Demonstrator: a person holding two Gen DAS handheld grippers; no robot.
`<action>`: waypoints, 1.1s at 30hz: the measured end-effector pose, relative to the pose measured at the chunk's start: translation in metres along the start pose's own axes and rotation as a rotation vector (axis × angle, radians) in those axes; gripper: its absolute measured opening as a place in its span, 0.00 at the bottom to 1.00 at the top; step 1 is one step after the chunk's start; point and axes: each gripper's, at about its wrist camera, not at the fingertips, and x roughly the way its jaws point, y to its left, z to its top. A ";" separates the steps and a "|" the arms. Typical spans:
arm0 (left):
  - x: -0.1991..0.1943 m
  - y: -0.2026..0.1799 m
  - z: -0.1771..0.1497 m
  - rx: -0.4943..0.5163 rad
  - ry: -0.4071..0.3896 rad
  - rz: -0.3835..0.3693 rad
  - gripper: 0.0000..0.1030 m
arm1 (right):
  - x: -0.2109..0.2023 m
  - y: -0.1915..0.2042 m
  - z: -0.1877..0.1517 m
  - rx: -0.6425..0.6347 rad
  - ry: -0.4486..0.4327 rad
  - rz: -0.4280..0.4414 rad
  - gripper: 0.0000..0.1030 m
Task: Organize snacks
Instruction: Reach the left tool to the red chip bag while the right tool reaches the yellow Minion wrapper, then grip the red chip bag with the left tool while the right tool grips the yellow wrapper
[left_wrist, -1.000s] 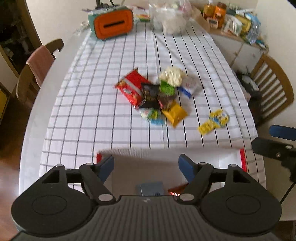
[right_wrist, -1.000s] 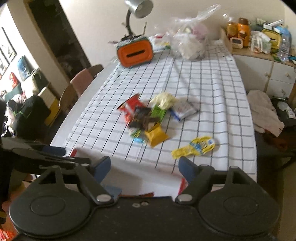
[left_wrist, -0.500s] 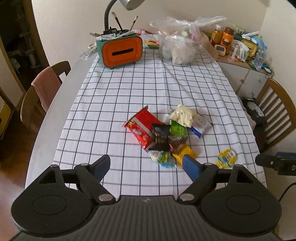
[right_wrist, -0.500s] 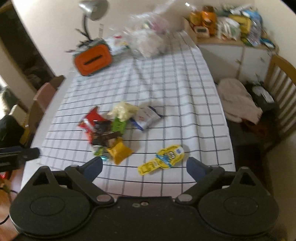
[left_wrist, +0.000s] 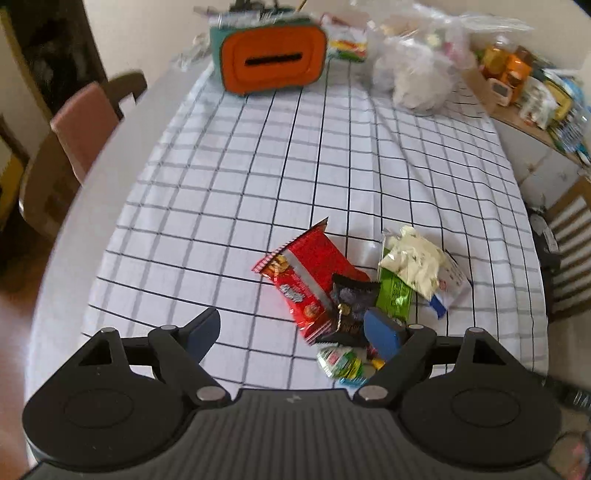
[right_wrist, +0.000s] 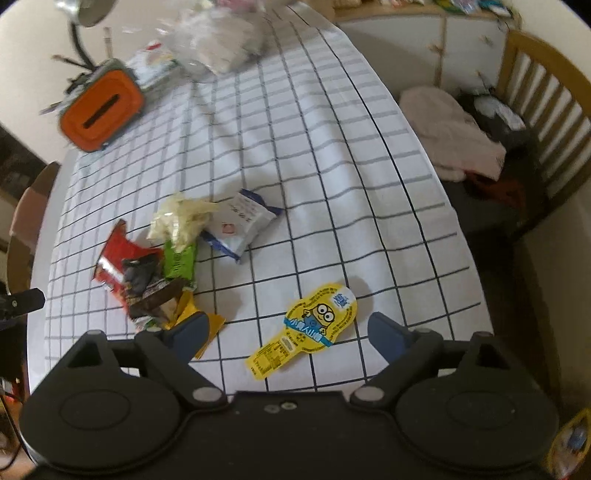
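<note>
You are in a home dining room. Ahead of your tools a dining table wears a checked cloth (left_wrist: 295, 155), with wooden chairs (right_wrist: 546, 96) drawn up at both sides. Beyond it sit an orange tissue box (left_wrist: 273, 61), a desk lamp (right_wrist: 88, 11) and a white cupboard (right_wrist: 417, 44) crowded with jars and packets.

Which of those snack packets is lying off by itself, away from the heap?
The yellow cartoon-character packet. It lies alone on the checked tablecloth, between the right gripper's open fingers, while the other packets overlap in one heap.
</note>
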 end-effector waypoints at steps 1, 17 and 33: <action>0.009 0.000 0.004 -0.022 0.014 0.003 0.83 | 0.006 -0.003 0.001 0.024 0.012 -0.007 0.87; 0.111 0.027 0.049 -0.346 0.157 -0.009 0.83 | 0.075 -0.013 -0.003 0.159 0.138 -0.076 0.79; 0.151 0.020 0.046 -0.418 0.188 0.032 0.83 | 0.095 -0.004 -0.006 0.144 0.170 -0.140 0.74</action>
